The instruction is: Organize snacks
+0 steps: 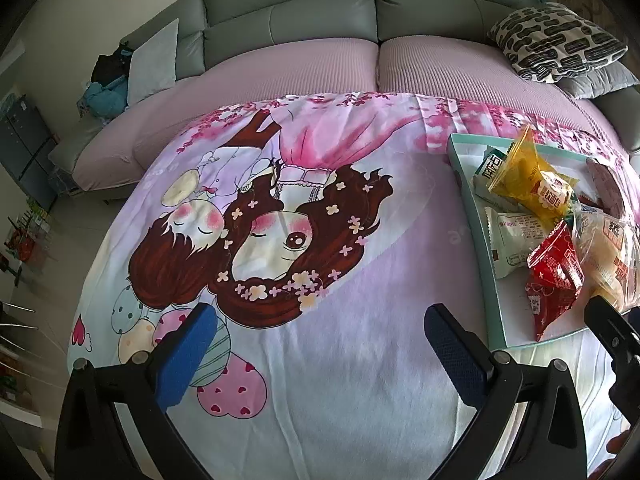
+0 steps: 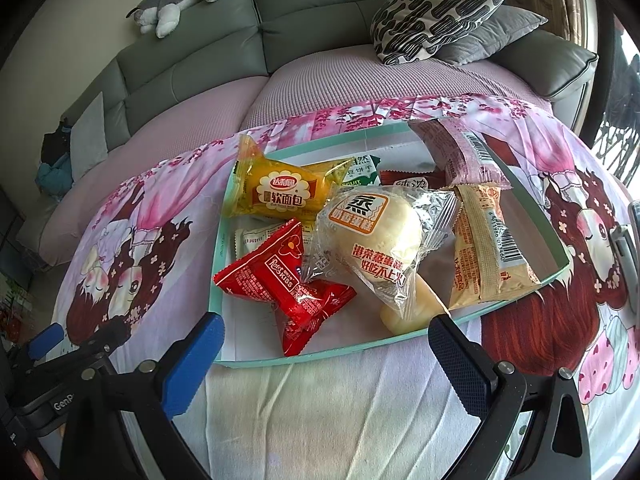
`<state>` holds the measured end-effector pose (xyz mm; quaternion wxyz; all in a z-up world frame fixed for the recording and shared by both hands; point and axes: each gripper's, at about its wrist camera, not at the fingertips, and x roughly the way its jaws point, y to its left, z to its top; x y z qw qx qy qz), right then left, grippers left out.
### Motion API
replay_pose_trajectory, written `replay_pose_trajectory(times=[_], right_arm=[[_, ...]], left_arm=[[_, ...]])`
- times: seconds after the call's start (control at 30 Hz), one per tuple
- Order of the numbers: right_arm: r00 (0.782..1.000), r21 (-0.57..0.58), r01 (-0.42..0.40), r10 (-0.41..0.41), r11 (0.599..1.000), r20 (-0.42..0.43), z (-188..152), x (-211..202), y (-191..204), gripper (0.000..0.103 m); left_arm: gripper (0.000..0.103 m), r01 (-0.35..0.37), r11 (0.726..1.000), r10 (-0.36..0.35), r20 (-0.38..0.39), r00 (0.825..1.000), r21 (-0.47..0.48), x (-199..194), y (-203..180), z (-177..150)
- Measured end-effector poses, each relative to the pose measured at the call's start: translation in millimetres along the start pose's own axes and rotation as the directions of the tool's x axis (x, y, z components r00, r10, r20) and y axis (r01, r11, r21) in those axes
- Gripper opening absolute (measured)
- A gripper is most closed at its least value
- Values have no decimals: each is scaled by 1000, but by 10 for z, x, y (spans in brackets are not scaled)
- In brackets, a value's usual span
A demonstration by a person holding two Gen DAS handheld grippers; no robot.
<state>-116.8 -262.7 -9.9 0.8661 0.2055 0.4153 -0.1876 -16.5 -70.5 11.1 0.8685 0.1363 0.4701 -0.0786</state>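
Note:
A shallow teal tray (image 2: pixel 218 256) (image 1: pixel 464 184) lies on a cartoon-print cloth (image 1: pixel 320 360) and holds several wrapped snacks. Among them are a yellow bread pack (image 2: pixel 276 194) (image 1: pixel 528 176), two red packets (image 2: pixel 272 276) (image 1: pixel 554 276), a clear-wrapped steamed cake (image 2: pixel 376 240) (image 1: pixel 604 248), tan and pink wafer packs (image 2: pixel 480 248) and a white packet (image 1: pixel 512 240). My right gripper (image 2: pixel 326 340) stands open just in front of the tray's near edge, nothing between its blue pads. My left gripper (image 1: pixel 320 332) is open over bare cloth, left of the tray. Each gripper shows at the edge of the other's view.
A grey sofa (image 1: pixel 320 12) with a pink seat cover stands behind the cloth. Patterned and grey cushions (image 2: pixel 440 16) lie on its right end, and a plush dog (image 2: pixel 180 0) rests on the backrest. Furniture and clutter stand on the floor at the far left (image 1: pixel 28 152).

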Motion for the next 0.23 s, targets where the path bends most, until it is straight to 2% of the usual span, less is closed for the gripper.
replay_pose_trajectory(times=[0.23], right_arm=[[1000,1,0,0,1000,-1,-4,3,1,103]], left_arm=[[103,-3,1000,3,0,1000,-6,-7,6,1]])
